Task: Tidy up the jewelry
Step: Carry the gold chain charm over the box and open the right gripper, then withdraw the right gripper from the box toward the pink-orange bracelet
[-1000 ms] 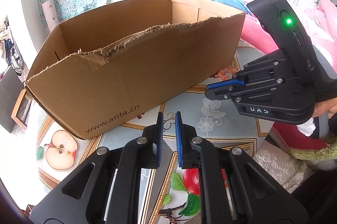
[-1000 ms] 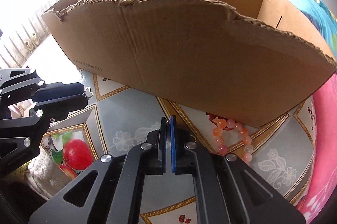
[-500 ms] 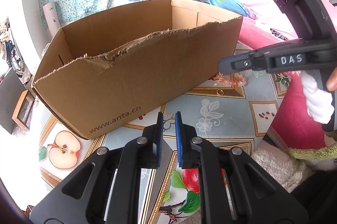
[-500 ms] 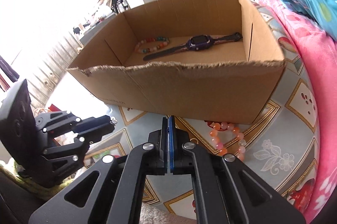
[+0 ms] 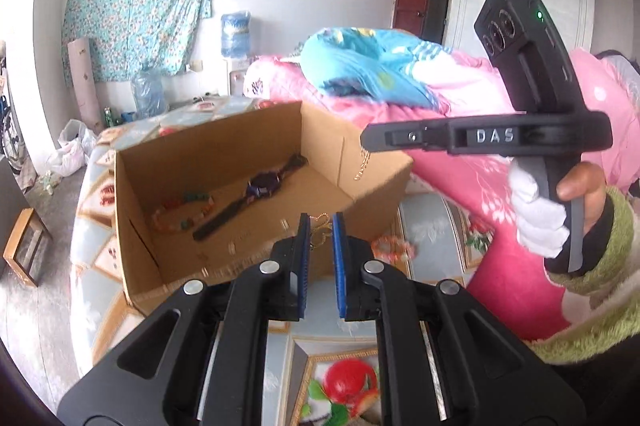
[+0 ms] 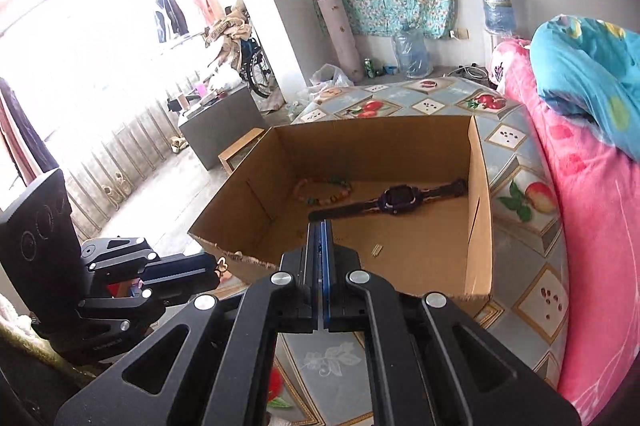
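A cardboard box (image 5: 140, 226) (image 6: 480, 226) stands open on the fruit-patterned table. A dark purple watch (image 5: 262, 185) (image 6: 400, 203) and a multicoloured bead bracelet (image 5: 180, 218) (image 6: 324, 191) lie inside it. My left gripper (image 5: 319, 222) (image 6: 216, 268) hovers over the box's near wall, shut on a small gold ornament (image 5: 320, 232) (image 6: 221, 266). My right gripper (image 6: 322, 226) (image 5: 364, 139) is raised above the box's right wall. It is shut on a thin gold chain (image 5: 362, 167) that dangles from its tip. A pink-orange bead bracelet (image 5: 394, 250) lies on the table outside the box.
A pink quilt (image 6: 592, 226) with a blue blanket on top rises along the table's right side. A gloved hand (image 5: 536, 222) in a green sleeve grips the right gripper's handle. Water jugs (image 6: 412, 53) and a grey cabinet (image 6: 220, 121) stand on the floor beyond the table.
Both grippers have risen, each still shut on its gold piece. The views now look down into the box, so the watch and bead bracelet show.
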`<state>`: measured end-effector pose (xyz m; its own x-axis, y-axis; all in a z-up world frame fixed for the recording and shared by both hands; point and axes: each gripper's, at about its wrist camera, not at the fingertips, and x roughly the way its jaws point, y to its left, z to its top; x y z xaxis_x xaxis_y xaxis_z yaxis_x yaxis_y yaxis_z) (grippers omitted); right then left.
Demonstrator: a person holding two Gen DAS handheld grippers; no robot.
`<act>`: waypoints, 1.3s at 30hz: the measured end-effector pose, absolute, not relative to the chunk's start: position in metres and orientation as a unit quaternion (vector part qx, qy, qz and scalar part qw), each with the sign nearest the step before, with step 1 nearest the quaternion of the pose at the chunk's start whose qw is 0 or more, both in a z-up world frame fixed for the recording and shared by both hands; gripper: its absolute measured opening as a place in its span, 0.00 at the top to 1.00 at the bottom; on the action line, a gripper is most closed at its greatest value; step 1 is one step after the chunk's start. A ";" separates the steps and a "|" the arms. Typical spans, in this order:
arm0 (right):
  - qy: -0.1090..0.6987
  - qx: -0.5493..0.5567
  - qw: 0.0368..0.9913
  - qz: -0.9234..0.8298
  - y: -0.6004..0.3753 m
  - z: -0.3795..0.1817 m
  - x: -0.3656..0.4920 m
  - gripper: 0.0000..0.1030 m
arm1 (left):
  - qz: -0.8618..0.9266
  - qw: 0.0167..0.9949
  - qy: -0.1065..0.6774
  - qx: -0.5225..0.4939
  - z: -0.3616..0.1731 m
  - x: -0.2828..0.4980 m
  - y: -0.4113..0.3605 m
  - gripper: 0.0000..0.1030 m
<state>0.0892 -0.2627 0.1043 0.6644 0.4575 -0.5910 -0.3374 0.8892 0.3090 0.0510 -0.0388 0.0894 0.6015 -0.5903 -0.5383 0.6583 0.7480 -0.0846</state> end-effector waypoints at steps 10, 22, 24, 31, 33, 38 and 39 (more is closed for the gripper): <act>0.385 0.064 0.901 0.188 -0.263 0.081 0.155 0.99 | -0.320 0.879 0.346 0.076 0.064 0.127 -0.074 0.90; 0.421 0.088 0.886 0.173 -0.281 0.056 0.186 0.85 | -0.314 0.861 0.398 0.046 0.034 0.151 -0.075 0.69; 0.411 0.094 0.891 0.172 -0.287 0.061 0.183 0.84 | -0.311 0.864 0.394 0.042 0.037 0.147 -0.072 0.67; 0.377 0.126 0.902 0.170 -0.309 0.082 0.159 0.81 | -0.307 0.879 0.365 0.021 0.055 0.129 -0.056 0.57; 0.365 0.133 0.906 0.171 -0.313 0.088 0.148 0.79 | -0.306 0.883 0.355 0.015 0.061 0.123 -0.051 0.53; 0.341 0.143 0.912 0.179 -0.321 0.099 0.111 0.77 | -0.305 0.894 0.328 0.003 0.075 0.102 -0.036 0.44; 0.339 0.143 0.912 0.180 -0.321 0.099 0.104 0.76 | -0.306 0.896 0.322 0.002 0.077 0.096 -0.033 0.42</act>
